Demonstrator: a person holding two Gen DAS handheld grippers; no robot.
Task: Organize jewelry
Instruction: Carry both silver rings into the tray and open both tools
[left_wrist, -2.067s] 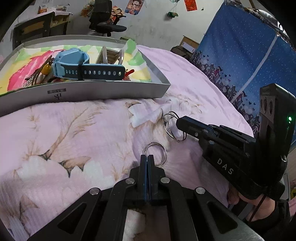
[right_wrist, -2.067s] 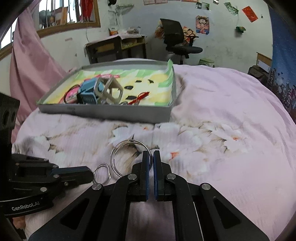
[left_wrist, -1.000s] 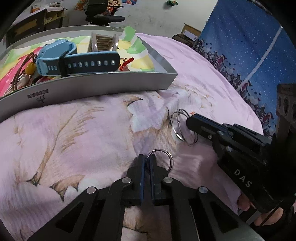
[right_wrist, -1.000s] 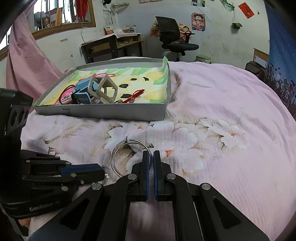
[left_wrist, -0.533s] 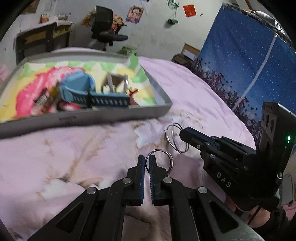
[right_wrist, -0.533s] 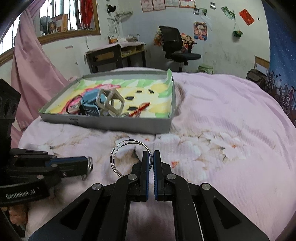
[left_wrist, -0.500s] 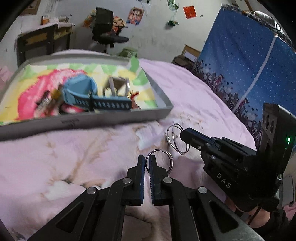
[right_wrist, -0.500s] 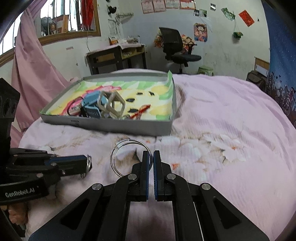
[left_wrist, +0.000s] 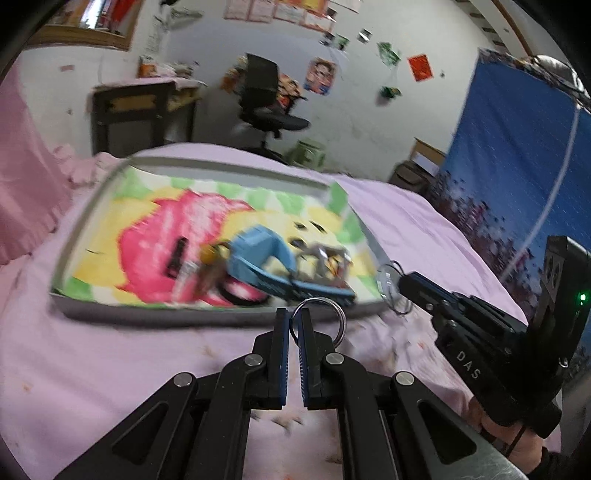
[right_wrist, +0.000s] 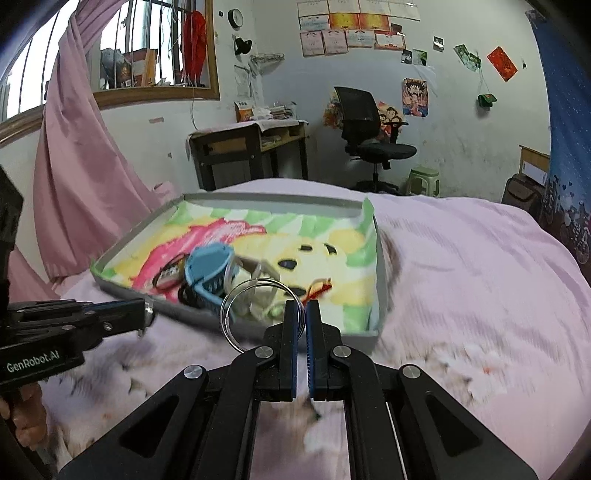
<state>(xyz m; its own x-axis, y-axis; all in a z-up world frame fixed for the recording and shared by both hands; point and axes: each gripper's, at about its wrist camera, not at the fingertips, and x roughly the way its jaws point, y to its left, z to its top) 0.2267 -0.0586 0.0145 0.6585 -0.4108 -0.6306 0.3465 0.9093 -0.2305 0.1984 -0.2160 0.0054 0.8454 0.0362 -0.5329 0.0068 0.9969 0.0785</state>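
Observation:
My left gripper (left_wrist: 292, 317) is shut on a small silver ring (left_wrist: 341, 317) and holds it above the pink bedspread, just in front of the grey tray (left_wrist: 166, 312). My right gripper (right_wrist: 302, 308) is shut on a larger silver double bangle (right_wrist: 227, 317), lifted near the tray's front right corner (right_wrist: 373, 332). The right gripper also shows in the left wrist view (left_wrist: 400, 284) with the bangle (left_wrist: 386, 284) at its tip. The left gripper shows in the right wrist view (right_wrist: 146, 314). The tray holds a blue watch (left_wrist: 258, 251), a metal geometric piece (left_wrist: 328, 258) and other small items.
The tray has a bright cartoon lining (right_wrist: 295, 236). A red charm (right_wrist: 319, 286) lies in it. Beyond the bed are a wooden desk (right_wrist: 247, 147), a black office chair (right_wrist: 369, 125), a green stool (right_wrist: 424, 181) and a pink curtain (right_wrist: 70, 177). A blue hanging (left_wrist: 517, 177) stands on the right.
Both grippers have risen off the bedspread with their rings and moved toward the tray. The views now look down into the tray from higher.

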